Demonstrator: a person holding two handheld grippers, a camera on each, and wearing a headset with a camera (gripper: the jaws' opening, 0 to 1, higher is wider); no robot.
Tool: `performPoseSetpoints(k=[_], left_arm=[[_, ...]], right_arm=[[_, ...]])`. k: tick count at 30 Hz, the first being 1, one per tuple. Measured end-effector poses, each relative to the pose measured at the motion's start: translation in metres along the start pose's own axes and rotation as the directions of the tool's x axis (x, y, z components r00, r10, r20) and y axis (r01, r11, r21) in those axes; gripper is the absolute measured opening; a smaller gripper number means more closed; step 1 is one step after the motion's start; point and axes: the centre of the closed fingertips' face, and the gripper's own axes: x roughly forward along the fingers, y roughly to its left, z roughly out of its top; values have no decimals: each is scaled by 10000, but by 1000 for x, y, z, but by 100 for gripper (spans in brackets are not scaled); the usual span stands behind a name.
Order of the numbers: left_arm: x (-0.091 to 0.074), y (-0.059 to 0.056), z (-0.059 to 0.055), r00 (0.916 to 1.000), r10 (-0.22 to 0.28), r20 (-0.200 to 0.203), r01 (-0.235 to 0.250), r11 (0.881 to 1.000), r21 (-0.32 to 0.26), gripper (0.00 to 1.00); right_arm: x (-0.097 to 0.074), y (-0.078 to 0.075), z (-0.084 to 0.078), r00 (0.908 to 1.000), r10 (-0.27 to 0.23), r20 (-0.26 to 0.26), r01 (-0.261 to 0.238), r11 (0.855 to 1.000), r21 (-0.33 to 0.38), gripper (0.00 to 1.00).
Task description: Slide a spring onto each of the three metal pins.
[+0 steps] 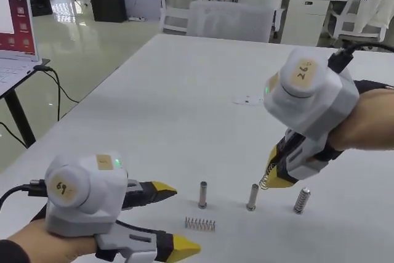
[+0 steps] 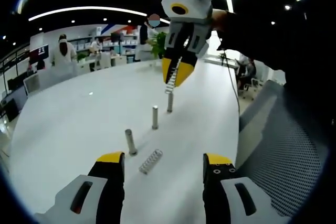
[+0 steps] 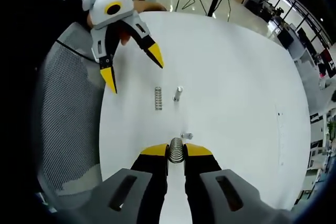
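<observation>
Three metal pins stand in a row on the white table (image 1: 184, 90). The left pin (image 1: 202, 194) and middle pin (image 1: 252, 197) are bare; the right pin (image 1: 301, 201) wears a spring. My right gripper (image 1: 275, 178) is shut on a second spring (image 1: 265, 180), held tilted just above and right of the middle pin's top. In the right gripper view that spring (image 3: 177, 150) sits between the jaws with a pin (image 3: 185, 136) just beyond. A third spring (image 1: 200, 223) lies flat in front of the left pin. My left gripper (image 1: 175, 218) is open just left of that spring (image 2: 150, 161).
A laptop (image 1: 15, 23) sits on a side desk at the far left. A chair (image 1: 231, 21) stands behind the table's far edge. A small label (image 1: 247, 99) lies on the table beyond the pins. A mesh chair (image 2: 283, 145) is close to the near edge.
</observation>
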Motion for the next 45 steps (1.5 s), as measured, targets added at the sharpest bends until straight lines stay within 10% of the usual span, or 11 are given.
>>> performPoseSetpoints(k=[45], left_arm=[[3, -6, -4, 9997, -215, -115, 216, 9997, 60, 52]], right_arm=[[45, -22, -8, 9953, 546, -794, -529, 9983, 239, 8]])
